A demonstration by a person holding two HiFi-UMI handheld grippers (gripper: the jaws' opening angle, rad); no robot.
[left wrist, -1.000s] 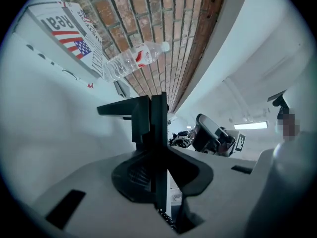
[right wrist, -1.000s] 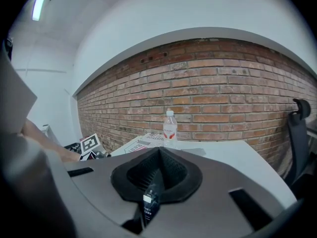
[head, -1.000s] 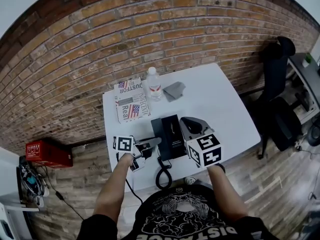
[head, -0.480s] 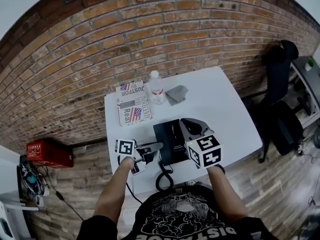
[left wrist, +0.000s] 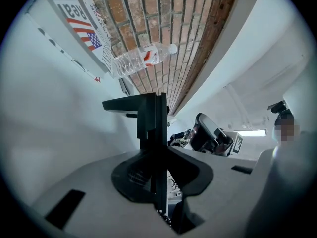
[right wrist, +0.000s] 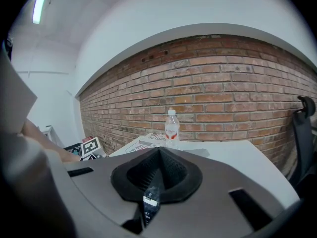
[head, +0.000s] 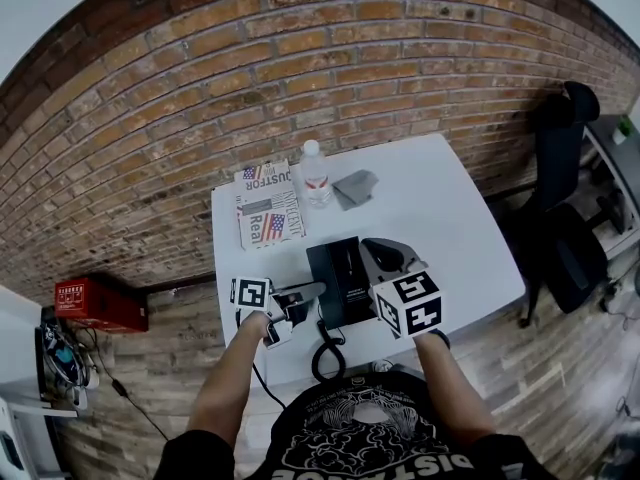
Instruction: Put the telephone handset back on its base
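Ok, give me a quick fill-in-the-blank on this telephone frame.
1. The left gripper is shut on the black telephone ___.
2. The right gripper has its jaws ___, with nothing between.
3. The water bottle stands before a ___ wall.
4. The telephone base sits on a ___ table.
Missing: handset; shut; brick; white.

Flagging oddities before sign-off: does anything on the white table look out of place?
Only the black telephone cord: it appears to loop over the white table's near edge, in front of the black telephone base. Nothing looks spilled or damaged.
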